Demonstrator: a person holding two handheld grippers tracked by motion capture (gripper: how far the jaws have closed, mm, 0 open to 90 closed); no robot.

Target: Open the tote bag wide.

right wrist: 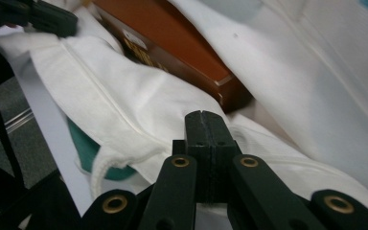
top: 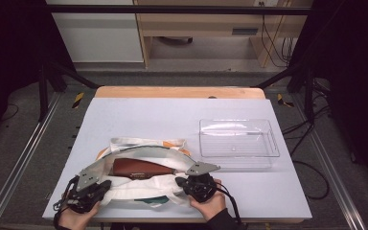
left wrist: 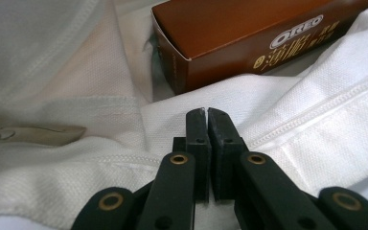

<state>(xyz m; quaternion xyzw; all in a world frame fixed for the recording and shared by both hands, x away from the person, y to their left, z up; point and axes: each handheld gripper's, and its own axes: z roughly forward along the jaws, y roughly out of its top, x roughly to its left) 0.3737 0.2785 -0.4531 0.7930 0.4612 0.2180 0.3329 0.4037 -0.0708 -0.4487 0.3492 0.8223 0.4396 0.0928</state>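
White cloth bag (top: 139,189) on my desk (top: 172,115) holds a brown cardboard box (top: 141,168); both grippers, left (top: 104,184) and right (top: 181,181), have fingers closed on its rim.

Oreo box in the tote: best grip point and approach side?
Grip the brown Oreo box at its exposed short end, the gripper's pads across the thin faces, coming in through the bag mouth from the person's left. That end pokes clear of the white fabric; the rest lies flat, partly under cloth.
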